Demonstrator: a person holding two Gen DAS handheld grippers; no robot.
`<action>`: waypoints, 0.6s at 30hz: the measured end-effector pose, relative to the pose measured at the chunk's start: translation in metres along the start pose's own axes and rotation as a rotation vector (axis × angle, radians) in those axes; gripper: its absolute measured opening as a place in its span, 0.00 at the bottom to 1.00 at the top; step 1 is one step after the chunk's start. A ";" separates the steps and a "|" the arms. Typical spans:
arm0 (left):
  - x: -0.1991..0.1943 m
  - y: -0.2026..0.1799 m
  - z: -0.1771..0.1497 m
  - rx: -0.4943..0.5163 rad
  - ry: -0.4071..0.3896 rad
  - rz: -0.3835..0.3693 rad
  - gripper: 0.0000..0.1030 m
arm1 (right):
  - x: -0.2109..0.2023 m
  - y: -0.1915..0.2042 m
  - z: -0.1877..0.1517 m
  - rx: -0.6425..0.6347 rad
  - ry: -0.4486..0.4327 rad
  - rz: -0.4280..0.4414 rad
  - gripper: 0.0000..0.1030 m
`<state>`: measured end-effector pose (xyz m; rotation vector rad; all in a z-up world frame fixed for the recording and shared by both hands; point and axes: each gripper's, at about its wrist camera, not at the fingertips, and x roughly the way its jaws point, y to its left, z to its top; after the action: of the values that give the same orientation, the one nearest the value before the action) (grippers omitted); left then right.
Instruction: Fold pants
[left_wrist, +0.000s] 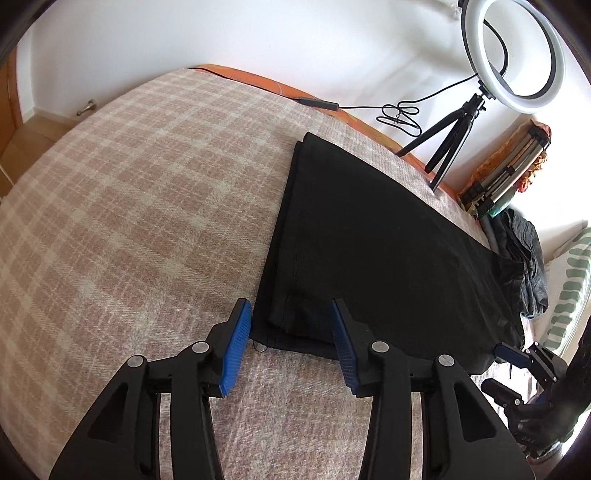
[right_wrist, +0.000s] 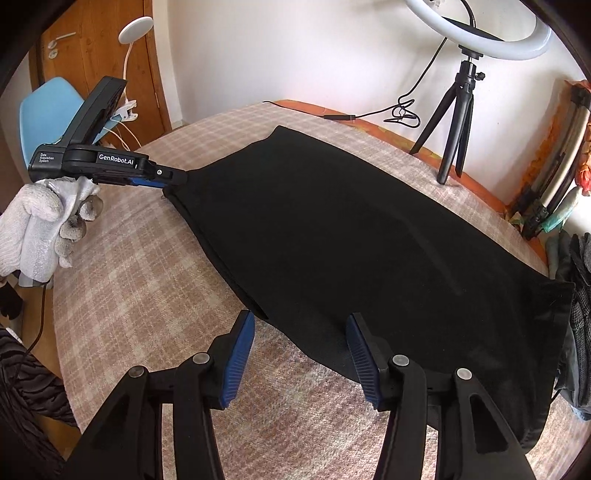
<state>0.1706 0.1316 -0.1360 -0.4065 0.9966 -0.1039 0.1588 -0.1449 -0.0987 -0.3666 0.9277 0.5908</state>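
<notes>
Black pants (left_wrist: 369, 236) lie flat on a pink-and-cream plaid blanket (left_wrist: 129, 206), folded lengthwise with both legs stacked. My left gripper (left_wrist: 290, 314) is open, its blue pads on either side of the near hem corner of the legs. In the right wrist view the pants (right_wrist: 351, 236) spread across the blanket (right_wrist: 140, 266). My right gripper (right_wrist: 301, 323) is open at the near long edge of the pants. The left gripper (right_wrist: 177, 177) shows there at the far left hem, held by a white-gloved hand. The right gripper (left_wrist: 517, 365) shows at the lower right of the left wrist view.
A ring light on a black tripod (right_wrist: 458, 110) stands at the bed's far edge, its cable (right_wrist: 402, 114) trailing on the orange sheet. Dark clothes (left_wrist: 524, 258) are piled at the right. A blue chair (right_wrist: 44, 110) and wooden door (right_wrist: 96, 44) stand at the left.
</notes>
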 end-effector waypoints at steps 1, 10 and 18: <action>0.003 -0.001 0.000 0.001 0.001 0.002 0.21 | 0.000 0.000 0.002 -0.002 -0.004 -0.004 0.52; -0.006 0.012 -0.002 -0.024 -0.039 0.052 0.03 | 0.000 -0.004 0.004 0.002 -0.015 -0.008 0.52; -0.017 0.012 -0.008 -0.134 0.003 0.005 0.46 | 0.005 0.005 0.008 -0.007 -0.012 0.039 0.52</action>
<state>0.1533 0.1446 -0.1306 -0.5262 1.0104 -0.0330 0.1631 -0.1350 -0.0981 -0.3518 0.9231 0.6314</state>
